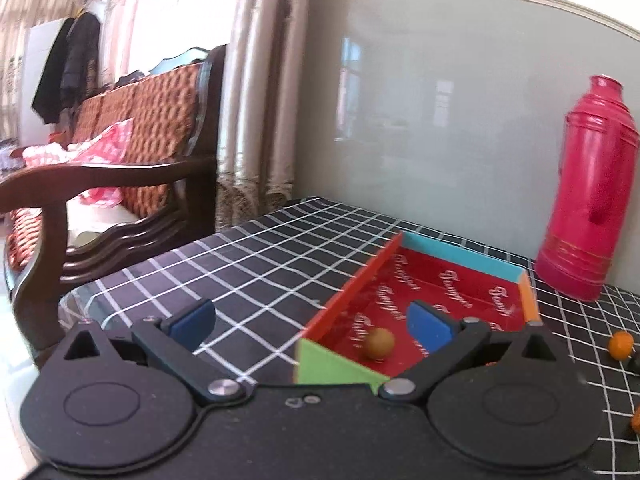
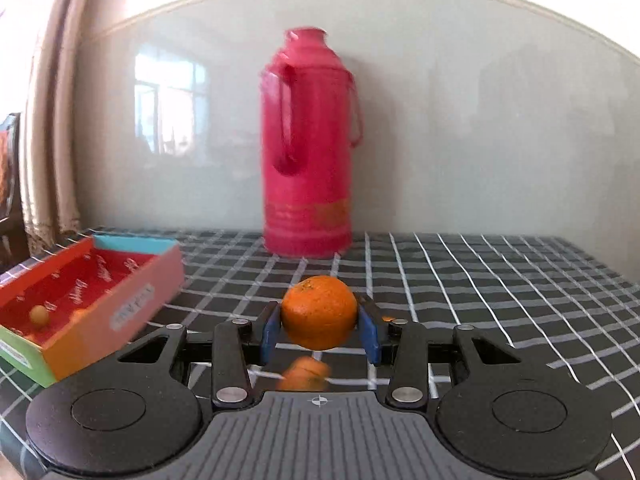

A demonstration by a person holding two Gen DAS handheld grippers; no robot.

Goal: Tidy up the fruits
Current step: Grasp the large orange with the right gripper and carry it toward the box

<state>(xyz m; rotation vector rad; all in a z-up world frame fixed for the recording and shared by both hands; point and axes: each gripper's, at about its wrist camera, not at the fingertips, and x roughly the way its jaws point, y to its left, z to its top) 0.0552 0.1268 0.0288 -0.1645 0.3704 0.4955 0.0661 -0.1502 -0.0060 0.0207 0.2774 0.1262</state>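
Left wrist view: your left hand-held gripper [image 1: 312,322] stands wide, nothing between its pads, over the near corner of the box [image 1: 460,250]; small brown fruit [image 1: 378,343] inside the box | Right wrist view: your right hand-held gripper [image 2: 320,330] clamps the orange [image 2: 319,306], clear of the tabletop [image 2: 500,280], right of the box [image 2: 148,280], in front of the flask [image 2: 308,144].

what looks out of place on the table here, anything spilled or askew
Nothing is spilled or damaged. The only stray items are small orange fruits loose on the checked cloth outside the red tray. The pink thermos stands upright.
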